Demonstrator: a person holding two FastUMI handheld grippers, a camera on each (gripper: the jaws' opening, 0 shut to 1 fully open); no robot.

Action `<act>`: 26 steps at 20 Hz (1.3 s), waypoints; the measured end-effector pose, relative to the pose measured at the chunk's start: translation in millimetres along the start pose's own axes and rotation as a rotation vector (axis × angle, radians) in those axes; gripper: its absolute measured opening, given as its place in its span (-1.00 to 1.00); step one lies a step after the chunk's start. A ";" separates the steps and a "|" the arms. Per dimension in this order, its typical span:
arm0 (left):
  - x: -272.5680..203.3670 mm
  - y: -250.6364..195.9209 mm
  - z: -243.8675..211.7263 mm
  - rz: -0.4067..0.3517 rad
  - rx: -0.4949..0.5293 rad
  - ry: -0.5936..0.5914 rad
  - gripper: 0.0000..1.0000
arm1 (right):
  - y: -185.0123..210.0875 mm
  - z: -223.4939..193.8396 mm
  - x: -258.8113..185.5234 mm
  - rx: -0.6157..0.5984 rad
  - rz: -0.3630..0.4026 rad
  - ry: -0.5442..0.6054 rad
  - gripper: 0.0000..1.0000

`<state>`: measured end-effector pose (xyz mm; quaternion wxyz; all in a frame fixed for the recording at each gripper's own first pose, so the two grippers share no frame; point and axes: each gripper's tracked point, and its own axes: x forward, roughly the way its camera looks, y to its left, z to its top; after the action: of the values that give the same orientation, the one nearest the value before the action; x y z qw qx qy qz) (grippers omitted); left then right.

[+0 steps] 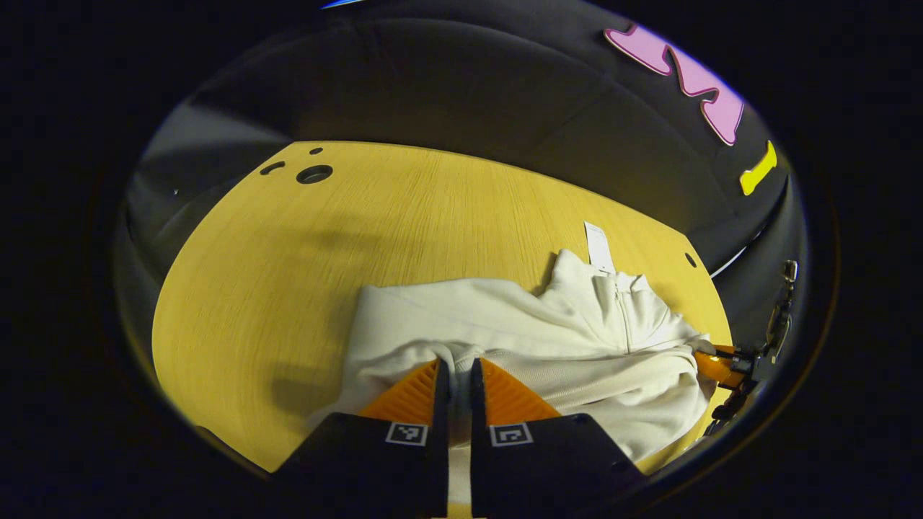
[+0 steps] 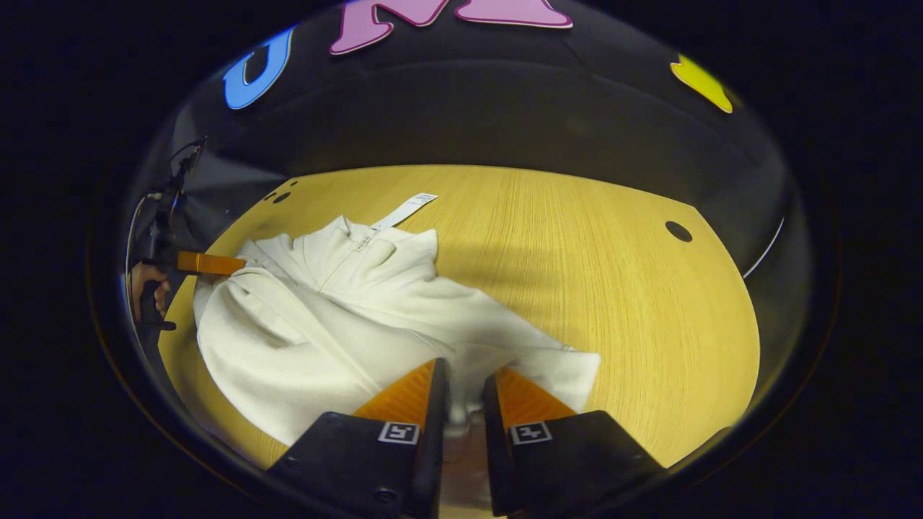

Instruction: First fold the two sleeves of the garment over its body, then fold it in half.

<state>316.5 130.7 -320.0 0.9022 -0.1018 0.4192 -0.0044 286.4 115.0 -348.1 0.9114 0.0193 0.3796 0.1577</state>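
A white zip-neck garment [image 1: 548,339] lies rumpled on the wooden table [image 1: 303,274], collar [image 1: 620,288] toward the far side. In the left gripper view, my left gripper [image 1: 458,371] is shut on a fold of its cloth at the near edge. The right gripper [image 1: 701,352] touches the garment's right end. In the right gripper view, the garment [image 2: 317,324] spreads to the left, and my right gripper [image 2: 465,378] is shut on cloth at its near corner. The left gripper [image 2: 238,265] meets the garment's far-left edge, held by a hand [image 2: 144,288].
A paper tag [image 1: 598,245] [image 2: 407,209] sticks out from the collar onto the table. Round holes [image 1: 314,174] [image 2: 678,231] mark the tabletop near its far edges. Bare wood stretches left of the garment in the left gripper view and right of it in the right gripper view.
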 end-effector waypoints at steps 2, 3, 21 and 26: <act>-2.8 0.1 0.2 0.017 -0.001 -0.001 -0.58 | -5.2 1.0 -2.9 -0.002 -0.024 0.000 -0.13; -3.6 -1.7 1.2 0.021 0.004 -0.002 -0.53 | -7.8 2.1 -5.0 -0.006 -0.039 -0.002 0.00; -105.6 -15.4 11.3 0.053 0.218 -0.206 0.87 | 10.1 18.9 -105.4 0.106 -0.041 -0.095 0.89; -148.1 -42.2 7.3 0.019 0.243 -0.273 0.87 | 12.8 28.4 -149.4 0.131 -0.012 -0.157 0.94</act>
<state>229.3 104.6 -195.6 0.9563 0.0124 0.2903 -0.0327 203.8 84.4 -223.5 0.9361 0.0890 0.3164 0.1249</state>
